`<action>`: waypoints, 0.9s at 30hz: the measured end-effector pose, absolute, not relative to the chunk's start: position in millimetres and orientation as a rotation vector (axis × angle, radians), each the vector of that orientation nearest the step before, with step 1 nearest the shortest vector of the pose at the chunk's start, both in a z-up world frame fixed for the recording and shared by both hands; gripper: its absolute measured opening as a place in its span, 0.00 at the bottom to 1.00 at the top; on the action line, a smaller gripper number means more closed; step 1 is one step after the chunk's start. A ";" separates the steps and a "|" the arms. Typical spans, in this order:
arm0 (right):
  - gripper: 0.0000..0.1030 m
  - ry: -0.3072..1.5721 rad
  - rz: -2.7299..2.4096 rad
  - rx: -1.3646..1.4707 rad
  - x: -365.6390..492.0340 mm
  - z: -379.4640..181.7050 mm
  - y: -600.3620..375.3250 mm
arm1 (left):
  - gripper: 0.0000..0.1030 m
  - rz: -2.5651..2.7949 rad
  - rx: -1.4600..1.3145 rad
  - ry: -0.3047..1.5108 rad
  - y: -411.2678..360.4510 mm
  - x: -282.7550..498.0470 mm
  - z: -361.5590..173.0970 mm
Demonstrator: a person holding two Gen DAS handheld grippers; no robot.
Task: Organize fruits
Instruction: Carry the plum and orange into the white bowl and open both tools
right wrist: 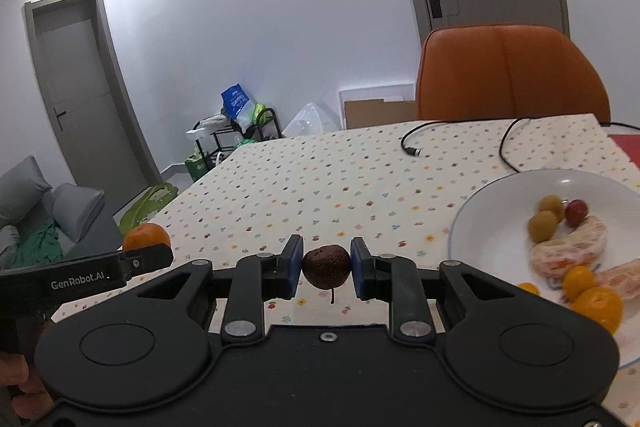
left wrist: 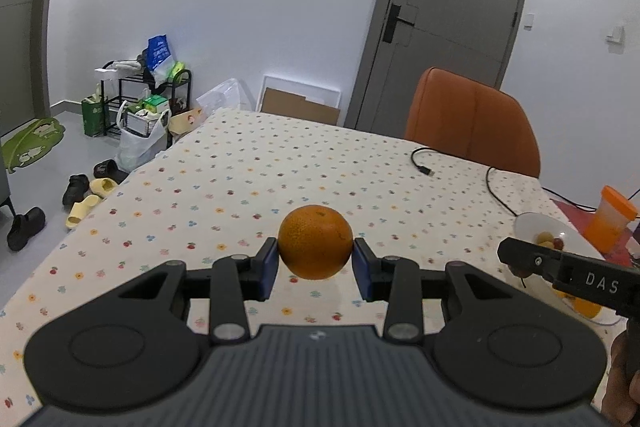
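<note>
My left gripper (left wrist: 315,261) is shut on a round orange (left wrist: 315,242), held above the dotted tablecloth (left wrist: 248,163). In the right wrist view that same orange (right wrist: 146,235) shows at the far left behind the left gripper's finger. My right gripper (right wrist: 326,269) is shut on a small dark brown fruit (right wrist: 327,266) whose stem hangs down. A white plate (right wrist: 492,211) lies to the right of it, holding green and red grapes, peeled citrus segments and small oranges. The plate (left wrist: 532,225) also appears at the right edge of the left wrist view.
A black cable (right wrist: 416,141) lies across the far part of the table. An orange chair (right wrist: 508,75) stands behind the table's far edge. An orange cup (left wrist: 608,219) stands at the table's right side. Shoes, bags and a rack sit on the floor to the left.
</note>
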State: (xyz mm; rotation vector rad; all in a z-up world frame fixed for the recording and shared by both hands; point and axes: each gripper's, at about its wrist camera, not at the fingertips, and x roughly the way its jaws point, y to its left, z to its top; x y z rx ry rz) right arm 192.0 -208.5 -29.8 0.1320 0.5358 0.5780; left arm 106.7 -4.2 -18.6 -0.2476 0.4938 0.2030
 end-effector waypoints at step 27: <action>0.23 0.477 0.373 0.170 179.4 -22.4 -314.1 | 0.37 0.036 -0.186 0.475 -81.9 123.9 -5.8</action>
